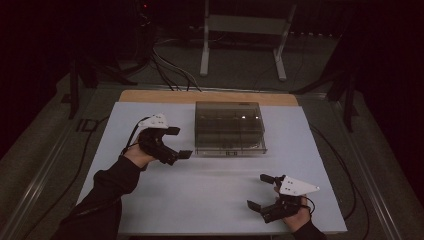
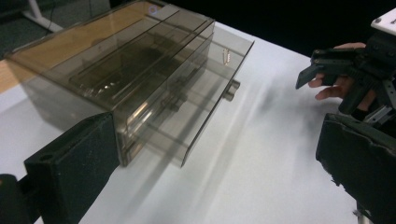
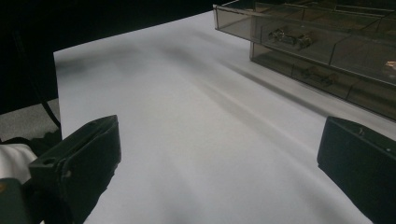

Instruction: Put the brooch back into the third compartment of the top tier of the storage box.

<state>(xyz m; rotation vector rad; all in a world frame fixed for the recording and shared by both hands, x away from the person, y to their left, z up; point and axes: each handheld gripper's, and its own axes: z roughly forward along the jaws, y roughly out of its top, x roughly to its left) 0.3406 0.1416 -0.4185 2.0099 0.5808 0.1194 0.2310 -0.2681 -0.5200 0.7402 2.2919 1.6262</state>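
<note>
Left tool (image 1: 178, 142) wide beside drawer box (image 1: 229, 127) (smoked plastic), right tool (image 1: 260, 191) wide, bare sheet (image 1: 210, 185) between.

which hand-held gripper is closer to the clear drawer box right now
Left. The left hand-held gripper sits open just beside the clear drawer box, at its left front corner. The right hand-held gripper is open nearer the table's front edge, well apart from it.

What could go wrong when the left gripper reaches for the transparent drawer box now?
1. The drawer box looks light and stands loose on the white table; a pull on a small knob may drag the whole box unless something holds it.
2. The left gripper is open beside the box's left end, so a jaw may knock that corner.
3. The right gripper, also open, is far from the box and may brace it late.
</note>
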